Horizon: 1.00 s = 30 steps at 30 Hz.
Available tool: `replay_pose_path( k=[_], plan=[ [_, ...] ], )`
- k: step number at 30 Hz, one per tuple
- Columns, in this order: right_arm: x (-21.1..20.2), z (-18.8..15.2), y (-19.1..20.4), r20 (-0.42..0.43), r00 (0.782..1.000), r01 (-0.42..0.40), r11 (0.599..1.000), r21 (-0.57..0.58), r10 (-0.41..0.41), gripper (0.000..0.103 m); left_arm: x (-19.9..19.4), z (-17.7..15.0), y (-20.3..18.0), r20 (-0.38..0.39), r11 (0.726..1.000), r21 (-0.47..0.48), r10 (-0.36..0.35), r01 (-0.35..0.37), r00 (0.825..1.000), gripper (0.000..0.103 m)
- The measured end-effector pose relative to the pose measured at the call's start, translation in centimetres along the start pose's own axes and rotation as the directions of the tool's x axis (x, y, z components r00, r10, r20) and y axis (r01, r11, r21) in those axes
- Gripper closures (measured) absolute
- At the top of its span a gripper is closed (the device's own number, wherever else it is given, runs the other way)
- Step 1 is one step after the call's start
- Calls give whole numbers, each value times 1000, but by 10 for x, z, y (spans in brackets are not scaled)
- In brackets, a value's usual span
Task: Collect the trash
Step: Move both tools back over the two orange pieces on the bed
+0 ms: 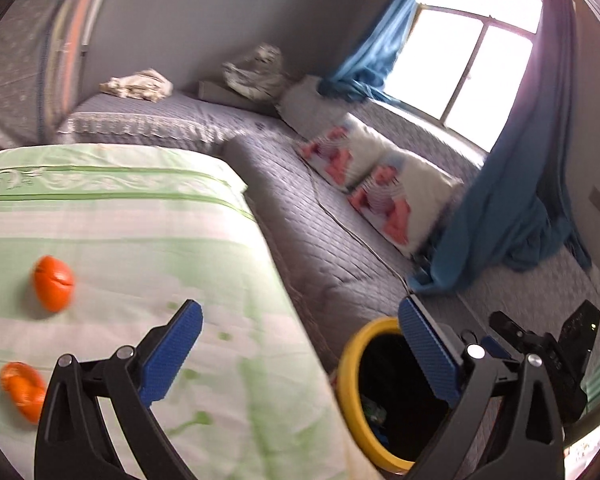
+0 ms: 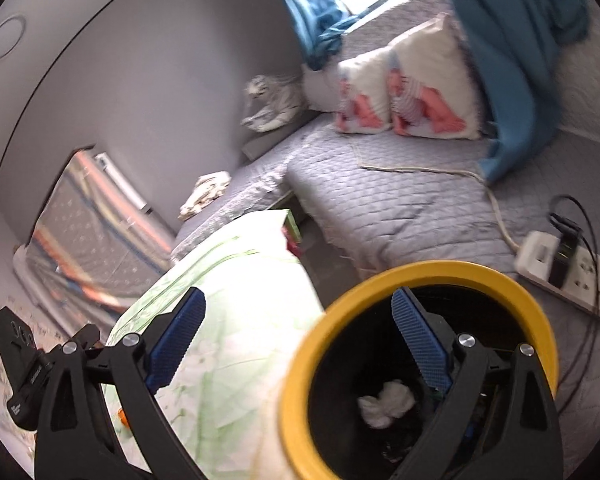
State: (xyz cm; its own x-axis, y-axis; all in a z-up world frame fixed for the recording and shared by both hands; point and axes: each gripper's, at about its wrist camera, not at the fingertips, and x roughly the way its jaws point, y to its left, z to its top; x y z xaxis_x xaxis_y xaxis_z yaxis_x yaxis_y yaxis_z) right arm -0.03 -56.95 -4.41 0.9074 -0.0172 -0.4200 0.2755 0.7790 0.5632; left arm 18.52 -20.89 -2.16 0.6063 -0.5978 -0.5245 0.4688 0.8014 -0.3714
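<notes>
My left gripper (image 1: 300, 344) hangs with its blue-padded fingers spread wide and nothing between them, over the edge of a table draped in a pale green-and-white patterned cloth (image 1: 140, 220). Two pieces of orange peel lie on that cloth to my left: a rounded orange peel piece (image 1: 53, 283) farther up, and a curled orange peel scrap (image 1: 23, 390) nearer the camera, partly behind the left finger's black frame. Just beside the table, low on the right, stands the round black trash bin with a yellow rim (image 1: 346, 376), and the other gripper's black body shows past it. My right gripper (image 2: 300, 340) is likewise wide open and empty, poised right above the bin's (image 2: 420, 276) mouth, its right finger over the opening and its left finger over the cloth (image 2: 228, 320). Inside the bin a crumpled white tissue (image 2: 386, 402) rests on the dark bottom. Behind the bin is a grey quilted mattress (image 2: 380, 200) carrying two white cushions with pink print (image 2: 400, 92), a white power strip (image 2: 568, 272) with a black plug in it, and blue curtains (image 2: 512, 60) hanging from the window.
</notes>
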Motion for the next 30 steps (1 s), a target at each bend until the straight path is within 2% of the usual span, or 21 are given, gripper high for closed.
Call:
replay_pose_path(
  k=[8,16,22,25,27,30],
  plan=[
    [21,-5,83,-52,993,-108,985,-137,102,12,-53,10,48,96,993,-29,117,-115,988,8],
    [52,-24,165,-128,977,-198,947,-253,170,10,-101,5,99,158,969,-54,248,-242,956,8],
    [81,-44,215,-205,959,-256,910,-327,196,9,-120,-8,136,161,946,-85,323,-313,933,8],
    [101,-58,242,-260,946,-283,886,-367,195,9,-123,-17,155,152,926,-94,376,-366,914,8],
    [113,-66,254,-293,935,-303,875,-377,198,9,-124,-23,164,140,919,-102,392,-380,909,8],
    [131,-82,273,-342,919,-331,853,-404,195,9,-124,-34,176,115,918,-102,394,-384,912,8]
  ],
)
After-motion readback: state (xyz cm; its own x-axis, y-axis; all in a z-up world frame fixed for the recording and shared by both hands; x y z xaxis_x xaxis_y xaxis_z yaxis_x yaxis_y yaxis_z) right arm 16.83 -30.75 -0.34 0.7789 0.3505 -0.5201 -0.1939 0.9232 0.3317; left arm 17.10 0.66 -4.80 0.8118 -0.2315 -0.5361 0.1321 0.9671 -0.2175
